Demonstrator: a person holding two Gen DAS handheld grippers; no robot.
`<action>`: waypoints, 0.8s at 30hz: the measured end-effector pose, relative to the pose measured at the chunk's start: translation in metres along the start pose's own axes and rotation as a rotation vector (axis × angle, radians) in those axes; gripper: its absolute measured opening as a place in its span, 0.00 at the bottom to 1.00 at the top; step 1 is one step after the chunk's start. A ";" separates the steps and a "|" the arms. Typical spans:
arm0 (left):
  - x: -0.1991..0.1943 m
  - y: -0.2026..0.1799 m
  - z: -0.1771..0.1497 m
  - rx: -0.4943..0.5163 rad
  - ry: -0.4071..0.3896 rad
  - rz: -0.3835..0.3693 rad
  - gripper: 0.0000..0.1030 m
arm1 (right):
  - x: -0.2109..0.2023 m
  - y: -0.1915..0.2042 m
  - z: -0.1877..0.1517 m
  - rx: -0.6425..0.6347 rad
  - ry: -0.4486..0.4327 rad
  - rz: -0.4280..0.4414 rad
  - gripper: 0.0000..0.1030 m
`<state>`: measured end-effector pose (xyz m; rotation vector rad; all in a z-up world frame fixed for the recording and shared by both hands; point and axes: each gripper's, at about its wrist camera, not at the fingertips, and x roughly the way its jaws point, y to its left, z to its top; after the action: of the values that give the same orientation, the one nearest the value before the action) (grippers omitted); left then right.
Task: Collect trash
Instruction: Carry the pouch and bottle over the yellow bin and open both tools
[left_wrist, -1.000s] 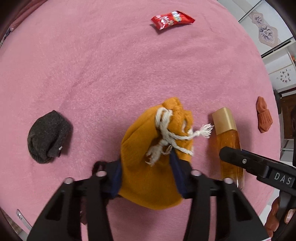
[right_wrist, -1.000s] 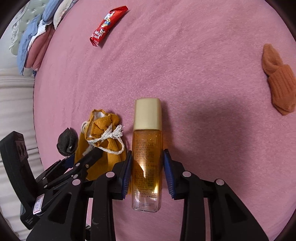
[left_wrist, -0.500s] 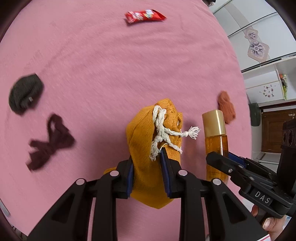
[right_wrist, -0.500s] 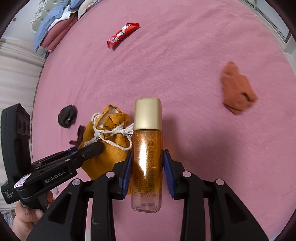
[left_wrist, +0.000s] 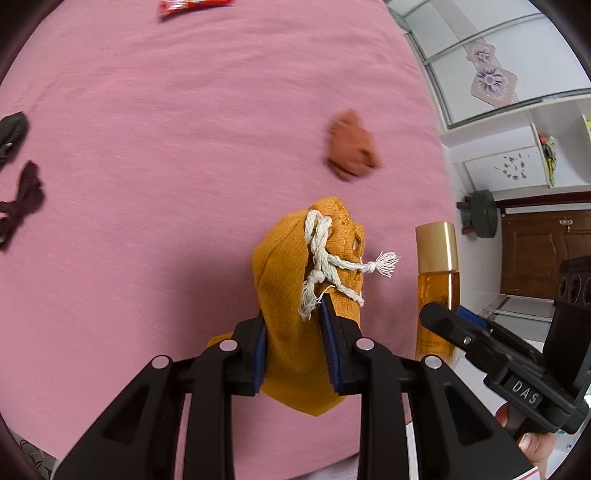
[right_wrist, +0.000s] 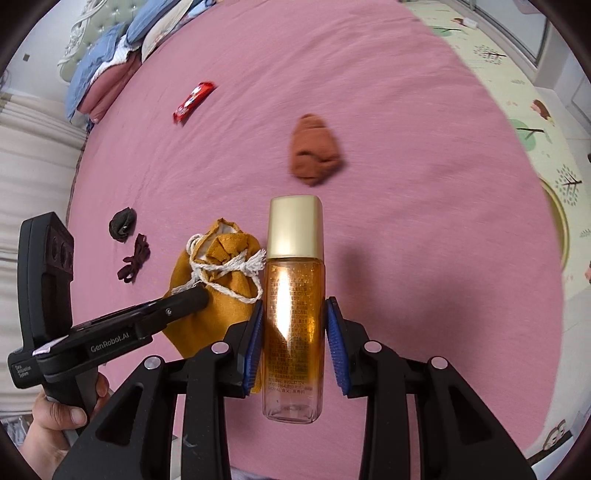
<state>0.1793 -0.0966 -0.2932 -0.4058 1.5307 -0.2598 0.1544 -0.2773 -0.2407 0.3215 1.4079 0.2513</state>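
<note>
My left gripper (left_wrist: 293, 321) is shut on a mustard-yellow drawstring pouch (left_wrist: 291, 280) with a white cord, held above the pink bedspread (left_wrist: 166, 147). To its right, my right gripper (right_wrist: 294, 328) is shut on an amber bottle (right_wrist: 294, 295) with a gold cap, lifted off the bed too. The bottle (left_wrist: 437, 280) also shows at the right of the left wrist view, and the pouch (right_wrist: 218, 280) at the left of the right wrist view. A red snack wrapper (right_wrist: 194, 101) lies far up the bed; its edge (left_wrist: 192, 5) shows at the top of the left wrist view.
On the bedspread lie a rust-orange sock (right_wrist: 314, 149), a dark grey sock (right_wrist: 122, 225) and a dark maroon bow (right_wrist: 135, 262). Folded blue and pink bedding (right_wrist: 110, 62) is at the headboard. A patterned floor mat (right_wrist: 535, 110) lies beyond the bed's right edge.
The left gripper closed tighter on the pouch. Both grippers rose from the bed with pouch and bottle and swung across it, bringing the orange sock and the maroon bow into view.
</note>
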 end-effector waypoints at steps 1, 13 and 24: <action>0.002 -0.009 -0.002 0.005 0.001 -0.003 0.25 | -0.008 -0.010 -0.002 0.005 -0.005 -0.001 0.31; 0.057 -0.156 -0.018 0.138 0.073 -0.035 0.25 | -0.075 -0.138 -0.015 0.117 -0.055 -0.021 0.31; 0.108 -0.262 -0.012 0.251 0.139 -0.024 0.25 | -0.116 -0.244 -0.011 0.252 -0.106 -0.046 0.31</action>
<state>0.1942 -0.3793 -0.2835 -0.2105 1.6055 -0.5016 0.1216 -0.5451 -0.2248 0.5013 1.3422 0.0177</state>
